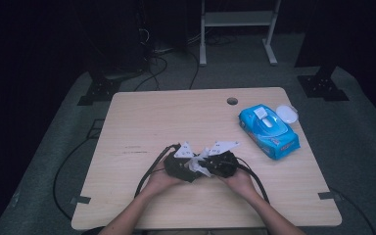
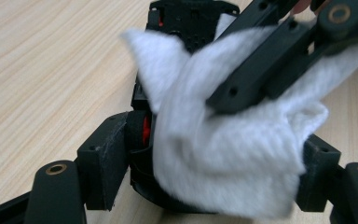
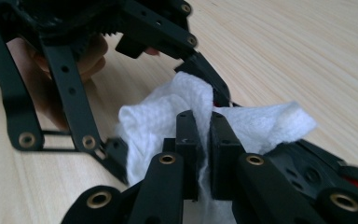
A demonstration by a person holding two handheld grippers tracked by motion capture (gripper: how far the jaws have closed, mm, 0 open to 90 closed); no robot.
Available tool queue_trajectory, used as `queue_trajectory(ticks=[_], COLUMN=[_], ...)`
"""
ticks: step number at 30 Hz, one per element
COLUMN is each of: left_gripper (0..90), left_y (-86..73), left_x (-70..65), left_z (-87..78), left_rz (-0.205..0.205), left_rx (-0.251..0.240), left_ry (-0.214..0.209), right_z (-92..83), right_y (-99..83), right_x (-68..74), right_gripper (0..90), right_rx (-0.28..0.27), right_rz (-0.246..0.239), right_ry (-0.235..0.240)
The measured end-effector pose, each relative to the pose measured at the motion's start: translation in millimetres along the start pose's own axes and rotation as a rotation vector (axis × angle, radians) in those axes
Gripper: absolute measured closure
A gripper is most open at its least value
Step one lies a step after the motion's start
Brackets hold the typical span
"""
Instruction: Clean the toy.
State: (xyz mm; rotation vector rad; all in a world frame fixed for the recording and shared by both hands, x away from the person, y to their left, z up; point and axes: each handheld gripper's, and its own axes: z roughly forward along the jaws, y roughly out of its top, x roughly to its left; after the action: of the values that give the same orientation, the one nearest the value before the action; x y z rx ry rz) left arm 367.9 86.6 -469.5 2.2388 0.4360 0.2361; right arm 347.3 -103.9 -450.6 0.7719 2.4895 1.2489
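Wipe (image 3: pixel 168 116) pinched in right gripper (image 3: pixel 204 140) jaws; left gripper (image 2: pixel 200 163) jaws spread around it, hands meeting low

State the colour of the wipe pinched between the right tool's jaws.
White; the wipe shows best in the right gripper view.

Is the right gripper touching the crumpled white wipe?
Touching. In the right gripper view, the right gripper has its two black jaws pinched shut on a fold of the crumpled white wipe, with no gap showing.
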Motion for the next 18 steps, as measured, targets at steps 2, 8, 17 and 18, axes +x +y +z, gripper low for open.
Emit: queue_trajectory(ticks=[2, 8, 17, 18], left_gripper=[25.5, 25.5, 25.5, 25.5], left_y=[-0.8, -1.3, 0.6, 0.5], left_x=[0.2, 0.3, 1.2, 1.2], left_z=[-0.2, -0.5, -2.7, -2.6], left_rz=[-0.008, -0.011, 0.005, 0.003], left_rx=[-0.002, -0.008, -0.010, -0.011], left_ry=[-0.002, -0.002, 0.002, 0.002], right_z=[2.0, -7.3, -23.7, -25.5], right_y=[1.5, -5.7, -17.2, -16.3], right_x=[-2.1, -22.0, -33.6, -33.0], right_gripper=[83.6, 83.6, 75.3, 74.6], right_rx=[0.004, 0.015, 0.031, 0.023], right_rz=[-0.001, 0.030, 0.056, 0.058], right_ry=[-0.004, -0.087, -0.117, -0.128])
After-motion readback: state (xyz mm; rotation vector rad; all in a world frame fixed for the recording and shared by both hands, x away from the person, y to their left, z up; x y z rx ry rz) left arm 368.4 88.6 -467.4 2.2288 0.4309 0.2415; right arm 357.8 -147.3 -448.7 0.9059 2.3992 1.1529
